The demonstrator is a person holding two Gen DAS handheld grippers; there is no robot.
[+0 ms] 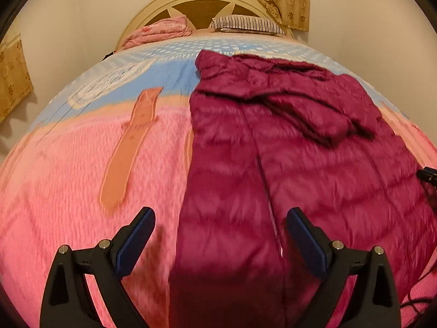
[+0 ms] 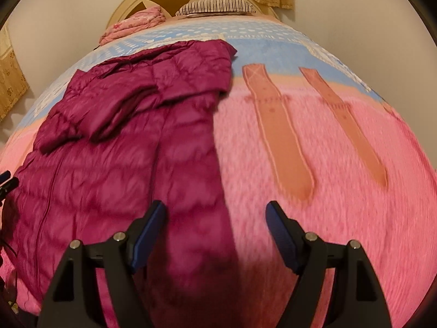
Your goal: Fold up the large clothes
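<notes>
Quilted magenta down jacket [image 1: 273, 142] lay lengthwise on a fuzzy pink and blue bedspread [image 1: 68, 177], filling the centre and right of the left wrist view and the left half of the right wrist view [image 2: 114, 150]. Its zipper ran up the middle, and one sleeve was already folded across the chest near the upper part of the garment. Its bottom hem sat at the lower edge of both frames, in shadow.

The left gripper [image 1: 220, 227] hovered over the hem with its jaws spread wide, holding nothing; one finger stood over the bedspread, the other over the jacket beside the zipper. The right gripper [image 2: 215, 218] was likewise wide apart and empty, straddling the jacket's other long edge in the lower centre of its view. Neither looked to be touching the fabric, though blur made that hard to judge.

At the top of both frames sat a cream wooden headboard [image 1: 202, 2], a striped pillow [image 1: 245, 24] and a bundled pink quilt [image 1: 161, 31].

The likely next move was a pinch at the hem corners. The risk was that slippery, puffy shell fabric would slide out of a shallow bite, or that a jaw would catch the plush bedspread along with the jacket. Uneven lifting between the two sides could also shake the folded sleeve loose.
</notes>
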